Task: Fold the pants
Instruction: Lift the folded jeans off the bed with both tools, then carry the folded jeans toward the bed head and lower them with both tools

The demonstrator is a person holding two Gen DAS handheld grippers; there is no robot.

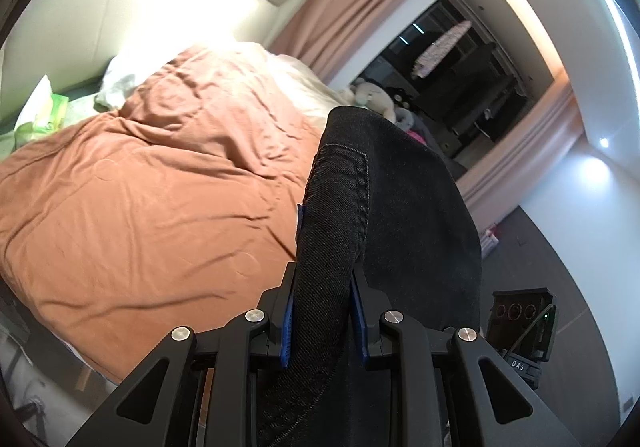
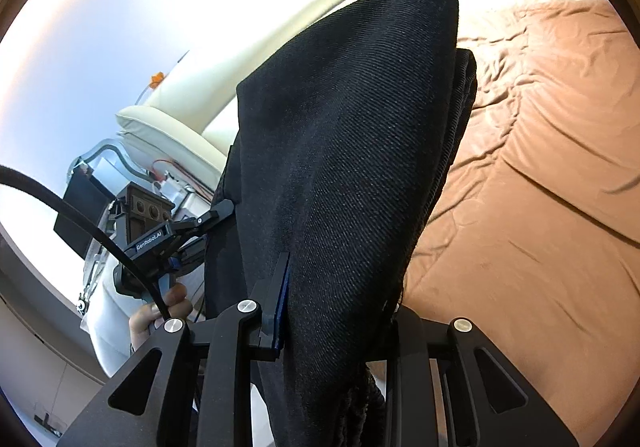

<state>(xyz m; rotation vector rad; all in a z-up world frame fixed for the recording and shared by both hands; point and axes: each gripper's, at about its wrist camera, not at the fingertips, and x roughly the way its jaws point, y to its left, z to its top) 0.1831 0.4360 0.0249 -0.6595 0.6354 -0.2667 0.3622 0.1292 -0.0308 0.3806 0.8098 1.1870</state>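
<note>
The black denim pants (image 1: 400, 187) hang bunched in the air over the near edge of a bed with an orange duvet (image 1: 140, 187). In the left wrist view my left gripper (image 1: 326, 247) is shut on a thick seamed fold of them, blue pads pressing both sides. In the right wrist view my right gripper (image 2: 340, 287) is shut on another thick fold of the pants (image 2: 340, 127); its right finger is buried under cloth. The left gripper (image 2: 212, 227), held by a hand (image 2: 160, 311), grips the pants' far edge at left. The orange duvet (image 2: 540, 187) spreads to the right.
Pillows and a green pack (image 1: 48, 111) lie at the bed's far left, and a stuffed toy (image 1: 372, 95) lies by the dark window (image 1: 460, 87). A black device (image 1: 520, 323) stands on the grey floor. A cream padded headboard (image 2: 180, 119) and a clear cart (image 2: 100, 167) are at left.
</note>
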